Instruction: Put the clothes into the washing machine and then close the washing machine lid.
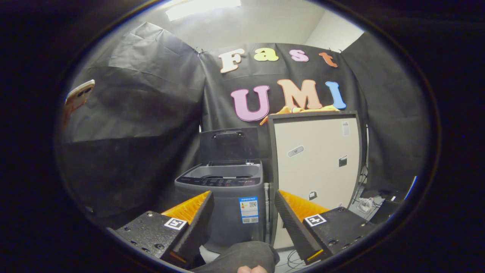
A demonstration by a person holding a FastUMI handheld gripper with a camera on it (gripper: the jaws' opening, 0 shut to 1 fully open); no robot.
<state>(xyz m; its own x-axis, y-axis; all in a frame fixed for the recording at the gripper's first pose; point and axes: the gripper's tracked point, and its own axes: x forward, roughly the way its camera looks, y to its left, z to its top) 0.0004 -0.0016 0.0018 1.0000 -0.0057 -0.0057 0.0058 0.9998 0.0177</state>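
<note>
A grey top-loading washing machine (223, 197) stands beyond my fingers, and its dark lid (229, 145) is raised upright at the back. Beside it on the right is a pale cabinet (316, 167), and orange clothes (299, 110) lie on the cabinet's top. My gripper (243, 206) is open and held well back from the machine, with nothing between its fingers.
A person's sleeve (242, 258) and a bit of a hand show low between the fingers. Cables and small items (365, 204) lie on the floor to the right of the cabinet. A phone (77, 96) is held up at the far left.
</note>
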